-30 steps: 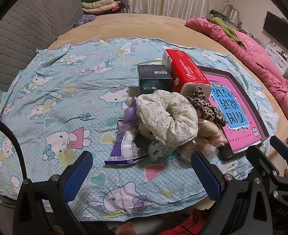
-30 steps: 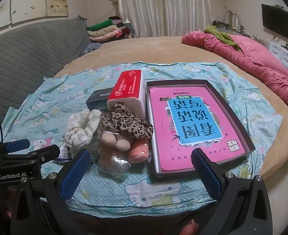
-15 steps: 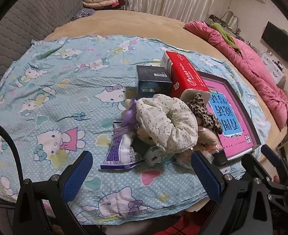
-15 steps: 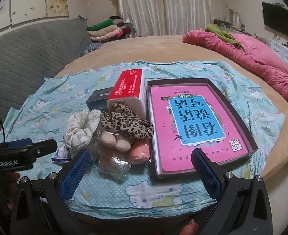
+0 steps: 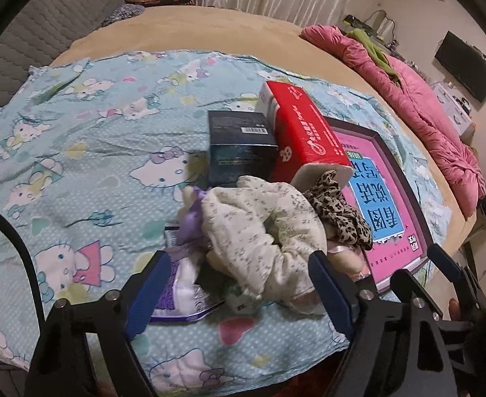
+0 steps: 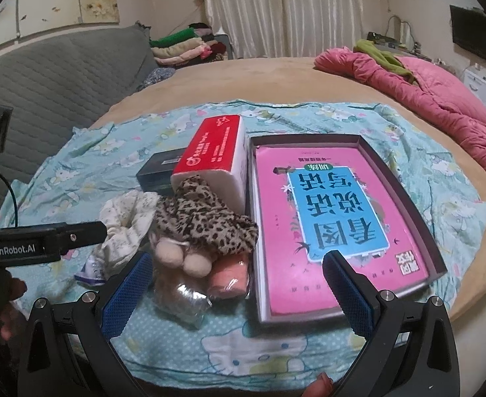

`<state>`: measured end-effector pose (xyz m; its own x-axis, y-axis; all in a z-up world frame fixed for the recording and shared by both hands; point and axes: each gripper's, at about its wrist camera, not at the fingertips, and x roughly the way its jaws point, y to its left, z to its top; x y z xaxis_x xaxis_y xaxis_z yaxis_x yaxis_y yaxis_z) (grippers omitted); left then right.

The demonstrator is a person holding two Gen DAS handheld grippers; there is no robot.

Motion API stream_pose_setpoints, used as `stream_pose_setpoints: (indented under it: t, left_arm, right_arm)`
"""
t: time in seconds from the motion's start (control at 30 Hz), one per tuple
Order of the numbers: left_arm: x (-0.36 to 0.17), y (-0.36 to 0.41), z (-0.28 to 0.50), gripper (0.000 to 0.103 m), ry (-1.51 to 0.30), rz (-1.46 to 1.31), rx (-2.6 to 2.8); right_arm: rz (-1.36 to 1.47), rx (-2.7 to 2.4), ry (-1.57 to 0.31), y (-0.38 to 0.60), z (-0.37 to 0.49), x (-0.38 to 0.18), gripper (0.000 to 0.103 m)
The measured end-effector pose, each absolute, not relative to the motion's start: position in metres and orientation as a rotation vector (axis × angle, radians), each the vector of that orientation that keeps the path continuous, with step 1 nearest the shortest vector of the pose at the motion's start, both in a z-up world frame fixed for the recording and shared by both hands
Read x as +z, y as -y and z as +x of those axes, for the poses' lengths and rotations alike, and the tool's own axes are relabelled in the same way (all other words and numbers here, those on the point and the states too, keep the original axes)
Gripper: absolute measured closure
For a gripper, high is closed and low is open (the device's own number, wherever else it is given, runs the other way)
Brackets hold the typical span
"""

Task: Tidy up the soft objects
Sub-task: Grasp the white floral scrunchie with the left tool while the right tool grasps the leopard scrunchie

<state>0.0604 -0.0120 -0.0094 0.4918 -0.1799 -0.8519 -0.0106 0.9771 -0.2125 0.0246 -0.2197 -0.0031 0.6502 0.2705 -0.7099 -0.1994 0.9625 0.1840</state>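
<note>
Cream fabric with tiny flowers, a big scrunchie (image 5: 262, 231), lies on top of the soft pile on the blue cartoon sheet (image 5: 87, 139). My left gripper (image 5: 239, 294) is closing now, its blue pads on both sides of this scrunchie, not yet pressing it. Just beside the scrunchie is a leopard scrunchie (image 6: 206, 221), leaning against the red tissue pack (image 6: 213, 152). My right gripper (image 6: 236, 294) hangs open above the pink pompoms (image 6: 180, 258) and the book tray (image 6: 418, 211), holding nothing.
</note>
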Motion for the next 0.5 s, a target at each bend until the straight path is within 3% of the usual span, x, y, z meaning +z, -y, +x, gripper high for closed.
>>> stream_pose_setpoints:
  t: [0.1,0.5]
  left_arm:
    - [-0.014,0.016,0.067,0.033,-1.072,-0.181,-0.098]
    - [-0.027,0.018,0.079,0.062,-1.11,-0.221,-0.132]
  right_arm:
    - [0.064,0.295,-0.813,0.214,0.033,-0.004,0.0]
    - [0.042,0.383,-0.847,0.198,0.075,-0.018,0.0]
